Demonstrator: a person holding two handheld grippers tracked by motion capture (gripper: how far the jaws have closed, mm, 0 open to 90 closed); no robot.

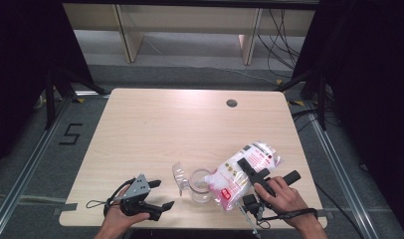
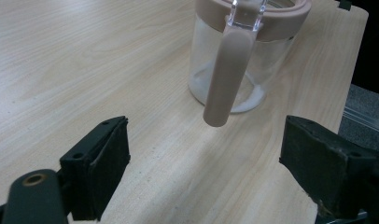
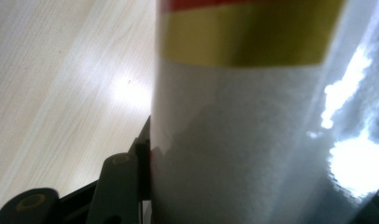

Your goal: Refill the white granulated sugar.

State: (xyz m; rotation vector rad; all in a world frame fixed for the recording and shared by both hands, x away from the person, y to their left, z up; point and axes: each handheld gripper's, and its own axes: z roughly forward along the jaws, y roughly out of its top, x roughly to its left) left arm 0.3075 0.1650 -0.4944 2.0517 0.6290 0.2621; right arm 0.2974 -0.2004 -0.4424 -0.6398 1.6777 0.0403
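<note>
The right gripper clamps the bag of white grains, whose long axis slants down-left, its lower end beside the jar's open mouth; the left gripper stands wide open and empty, level, just left of the jar's handle; both rest over the pale wooden table; dark curtains surround.

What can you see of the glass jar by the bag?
The jar is clear glass, short and round, with a beige-pink collar at the rim and a matching handle hanging from a clear hinge piece. Its clear lid is flipped open to the left. It stands upright near the table's front edge, some white grains on its bottom. The tilted bag leans over its mouth. The left tongs stand open, apart from it, facing the handle.
</note>
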